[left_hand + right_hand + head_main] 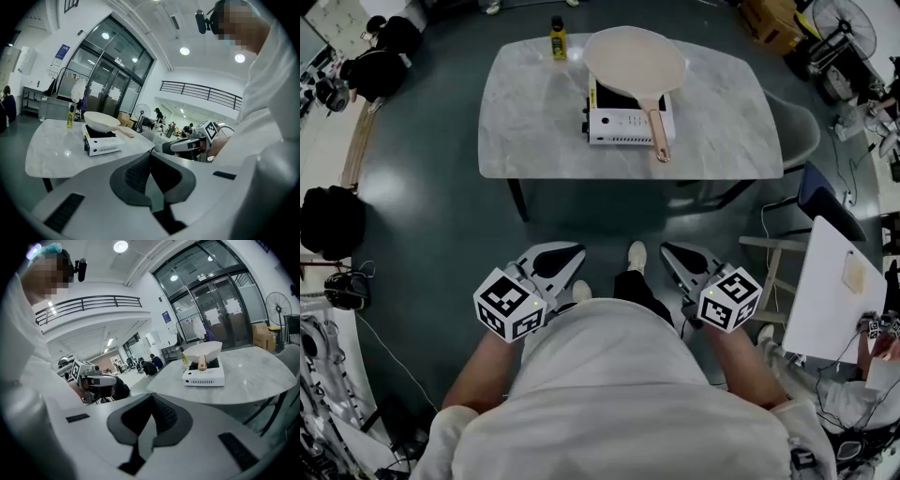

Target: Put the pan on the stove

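**Pan seated on the stove; both grippers held back, shut and empty**

The pan (635,61), pale inside and shallow, rests on top of the white portable stove (630,124). Its bowl covers the burner and overhangs the stove's far side. Its wooden handle (657,131) runs back across the stove's top toward the person and ends just past the stove's front face, above the surface and not beyond its edge. The stove stands near the middle of the marble surface (534,122). A small yellow bottle (558,39) stands at the far edge, just beside the pan's rim; whether the two touch cannot be told.

The person stands well apart from the surface, with open floor between. The left gripper (567,258) and the right gripper (675,255) are held close to the body, low and pointing toward the stove. In each gripper view the pads meet with nothing between them.

Judged from this layout, the placement itself appears done and what remains is to confirm it. Both gripper views show the pan from the side, level on the stove rather than tipped. That is the check to make: the bowl sits flat over the burner and the handle points away from the bottle.

If a correction is judged necessary, the handle is the part to take. It is narrow, faces the person and is clear of other things. Approach it with one gripper opened first, and keep any shift of the pan small, since the bottle stands near the far rim and may tip if nudged.
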Available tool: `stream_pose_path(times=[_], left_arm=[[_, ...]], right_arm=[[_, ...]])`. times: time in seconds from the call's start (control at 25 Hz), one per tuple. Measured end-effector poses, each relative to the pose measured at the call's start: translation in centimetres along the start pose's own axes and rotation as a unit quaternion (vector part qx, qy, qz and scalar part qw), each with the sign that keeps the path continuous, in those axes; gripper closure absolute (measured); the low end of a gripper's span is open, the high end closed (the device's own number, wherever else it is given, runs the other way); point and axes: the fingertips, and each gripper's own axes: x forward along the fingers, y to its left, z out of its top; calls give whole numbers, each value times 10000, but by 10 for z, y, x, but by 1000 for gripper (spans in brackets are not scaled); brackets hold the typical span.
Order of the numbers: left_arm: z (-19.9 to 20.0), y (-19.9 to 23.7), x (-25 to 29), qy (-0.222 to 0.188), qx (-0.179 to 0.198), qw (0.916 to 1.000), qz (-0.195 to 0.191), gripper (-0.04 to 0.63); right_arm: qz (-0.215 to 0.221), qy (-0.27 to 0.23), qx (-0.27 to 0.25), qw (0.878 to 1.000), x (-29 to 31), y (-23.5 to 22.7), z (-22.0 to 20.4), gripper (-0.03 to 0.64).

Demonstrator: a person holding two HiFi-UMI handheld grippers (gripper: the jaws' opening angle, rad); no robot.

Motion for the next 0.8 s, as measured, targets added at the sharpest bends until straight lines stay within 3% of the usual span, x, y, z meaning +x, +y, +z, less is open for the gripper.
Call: stream_pose_path(times=[0.32,0.8], left_arm=[[-3,-4,-13,-5,35,9999,-95,577],[-8,0,-25,-112,-14,9999,78,577]], right_arm=[[-108,-141,-69,9998,-4,20,2,611],[-76,-124,-221,9997,-2,30,1,611]])
